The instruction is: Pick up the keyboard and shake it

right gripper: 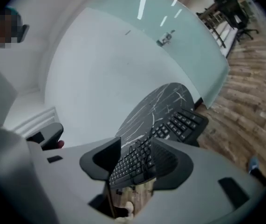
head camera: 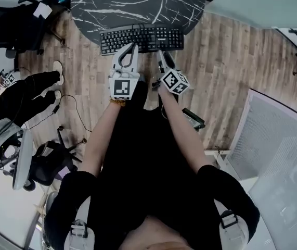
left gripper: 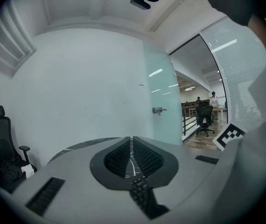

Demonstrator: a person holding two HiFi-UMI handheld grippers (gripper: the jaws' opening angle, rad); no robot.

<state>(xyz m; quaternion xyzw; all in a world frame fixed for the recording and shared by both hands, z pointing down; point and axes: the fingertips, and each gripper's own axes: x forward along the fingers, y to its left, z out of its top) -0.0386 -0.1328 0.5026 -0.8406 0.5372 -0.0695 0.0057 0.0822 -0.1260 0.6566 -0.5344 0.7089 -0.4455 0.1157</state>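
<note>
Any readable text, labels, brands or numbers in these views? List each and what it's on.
No text can be read in any view.
Keyboard: key legends too small and blurred to read.
Left marker cube, right marker cube: black-and-white square patterns only, no letters or digits.
White paper on the chair: nothing legible.

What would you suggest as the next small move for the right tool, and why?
Probably ease the right tool forward until its open jaws straddle the near edge of the keyboard, then close. In the right gripper view the keyboard lines up between the jaws, yet they do not touch it; it lies flat near the edge of the marble table. The left tool is shut.
</note>
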